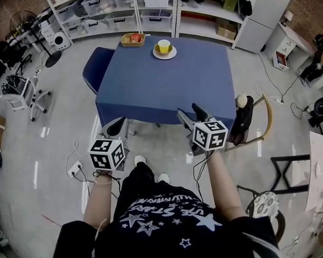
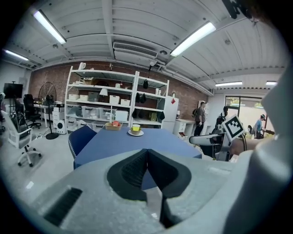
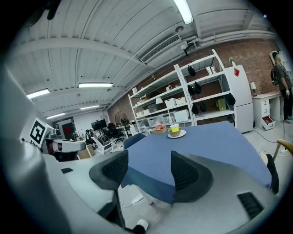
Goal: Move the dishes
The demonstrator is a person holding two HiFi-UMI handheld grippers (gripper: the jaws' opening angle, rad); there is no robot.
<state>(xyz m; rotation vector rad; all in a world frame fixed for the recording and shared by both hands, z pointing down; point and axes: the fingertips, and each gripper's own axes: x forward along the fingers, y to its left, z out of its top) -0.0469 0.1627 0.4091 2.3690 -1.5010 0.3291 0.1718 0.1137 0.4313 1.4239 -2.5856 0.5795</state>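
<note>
Seen from the head camera, a person stands at the near edge of a blue-clothed table (image 1: 165, 83), a gripper in each hand. The left gripper (image 1: 115, 130) hangs just off the table's near-left corner, and the right gripper (image 1: 187, 110) reaches the near edge. The dishes, a yellow cup (image 1: 164, 45) on a white plate (image 1: 172, 54), sit at the far edge, well apart from both grippers, beside a basket (image 1: 132, 40) of fruit. In the left gripper view, the jaws are pressed together on nothing, and the cup and plate lie far across the cloth, a little left of the jaw line. In the right gripper view, the jaws stand spread and empty, with the dishes far beyond them above the right-hand jaw.
</note>
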